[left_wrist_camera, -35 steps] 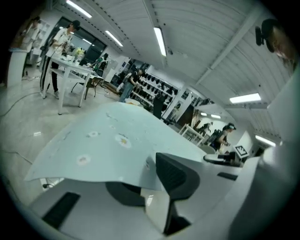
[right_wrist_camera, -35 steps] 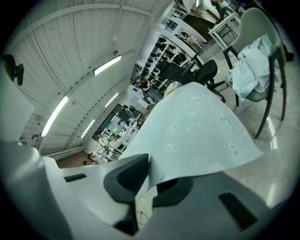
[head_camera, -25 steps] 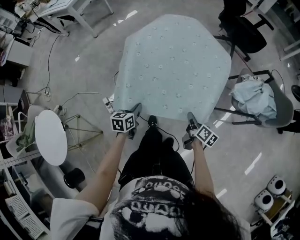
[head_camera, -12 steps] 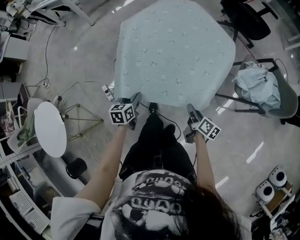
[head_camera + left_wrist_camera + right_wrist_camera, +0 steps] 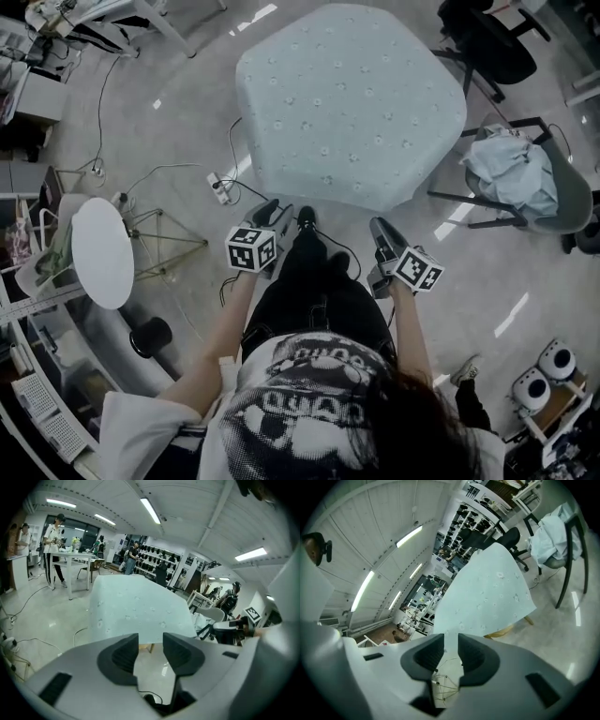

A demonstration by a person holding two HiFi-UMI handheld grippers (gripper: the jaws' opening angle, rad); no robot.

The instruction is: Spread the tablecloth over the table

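Observation:
The pale blue flowered tablecloth (image 5: 352, 98) lies over the whole table, its edges hanging down all round. It also fills the middle of the left gripper view, tablecloth (image 5: 136, 609), and of the right gripper view, tablecloth (image 5: 487, 597). My left gripper (image 5: 272, 212) hangs a short way clear of the cloth's near edge. Its jaws have just been opening, and they stand open with nothing between them, left gripper (image 5: 151, 643). My right gripper (image 5: 379, 229) is also off the near edge. Its jaws stand a narrow gap apart and empty, right gripper (image 5: 451, 648).
A grey chair (image 5: 562, 202) holding a bundle of cloth stands right of the table, with a black office chair (image 5: 487, 52) behind it. A white round side table (image 5: 101, 262), a wire stand (image 5: 164, 248) and a power strip (image 5: 220, 190) with cables are at the left. People (image 5: 54, 541) stand at far desks.
Both grippers have pulled back from the cloth's near edge towards the person. The edge they were at now hangs free down the table's side. The left jaws have opened.

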